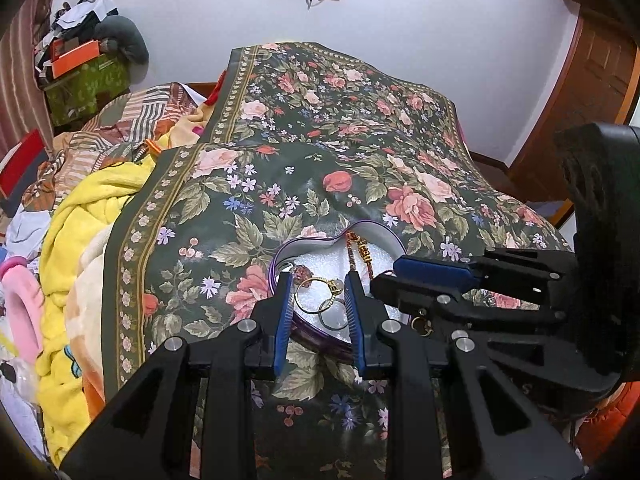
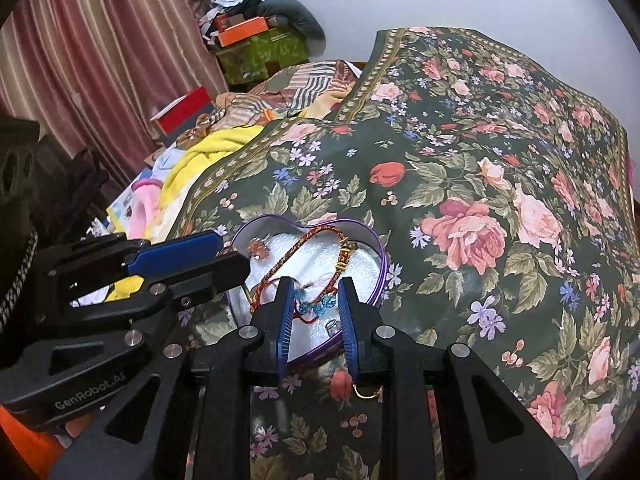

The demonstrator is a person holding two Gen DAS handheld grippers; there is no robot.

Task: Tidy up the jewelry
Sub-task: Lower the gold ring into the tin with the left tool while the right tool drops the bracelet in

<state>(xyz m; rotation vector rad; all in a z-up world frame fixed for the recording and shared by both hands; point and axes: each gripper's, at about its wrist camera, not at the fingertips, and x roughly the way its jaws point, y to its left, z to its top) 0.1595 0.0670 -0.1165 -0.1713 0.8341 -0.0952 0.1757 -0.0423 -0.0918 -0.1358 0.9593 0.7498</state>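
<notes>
While sitting on the floral cloth (image 2: 460,184), the heart-shaped tin (image 2: 362,240) w/ purple rim is holding the jewelry on a white lining: a red-gold braided bracelet (image 2: 304,248) is curving across the middle, a blue beaded piece (image 2: 316,303) is lying nr the front, a pink-stone ring (image 2: 259,249) is resting nr the back-left lobe. From the left wrist view, a gold ring (image 1: 316,294) and a silver ring (image 1: 335,314) are lying touching each other inside the tin's near edge. A small gold hoop (image 2: 366,394) is lying on the cloth outside the tin, just in front of it. Left gripper (image 1: 318,284) is hovering over the tin's near-left side, fingers (image 1: 285,312) spread apart, framing the two rings, gripping nothing. Right gripper (image 2: 312,292) is hanging over the tin's front, fingers (image 2: 347,320) likewise apart, the blue piece showing between them; can't tell if they're touching it. Each gripper is showing in the other's view, approx. side by side. Beyond the cloth: a yellow blanket (image 1: 80,216), striped bedding (image 2: 288,84), a green box (image 2: 260,56) w/ clutter on top, pink curtains (image 2: 92,56), white wall (image 1: 400,8).
</notes>
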